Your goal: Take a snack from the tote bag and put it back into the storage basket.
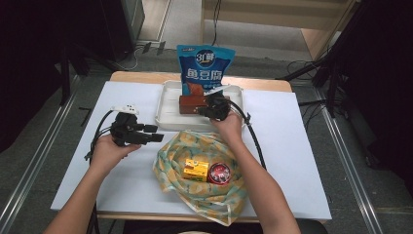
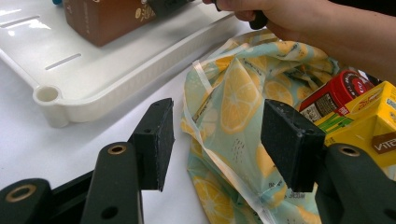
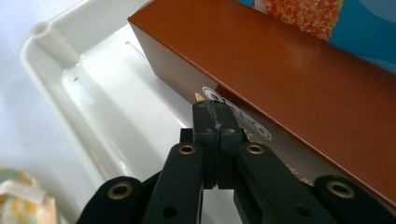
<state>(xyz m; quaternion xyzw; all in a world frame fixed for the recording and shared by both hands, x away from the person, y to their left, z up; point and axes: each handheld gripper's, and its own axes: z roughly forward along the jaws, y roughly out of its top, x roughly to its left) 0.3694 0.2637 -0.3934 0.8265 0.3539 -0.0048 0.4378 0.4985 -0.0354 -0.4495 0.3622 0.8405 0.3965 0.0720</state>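
A brown box (image 1: 191,103) lies in the white tray (image 1: 168,116) at the back, in front of a standing blue snack bag (image 1: 205,68). My right gripper (image 1: 200,111) is shut, with nothing between its jaws, and its tips (image 3: 215,114) rest against the brown box (image 3: 289,70) over the tray (image 3: 107,107). My left gripper (image 1: 157,134) is held open left of a lemon-print cloth bag (image 1: 195,142). Between its pads (image 2: 156,135) I see the cloth bag (image 2: 238,98), which holds a yellow carton (image 2: 369,121) and a red can (image 2: 341,91).
The yellow carton (image 1: 196,169) and red can (image 1: 220,173) sit in the middle of the cloth near the table's front edge. The tray's corner (image 2: 49,95) lies just beyond the left gripper. Cables trail from both grippers over the white table (image 1: 292,146).
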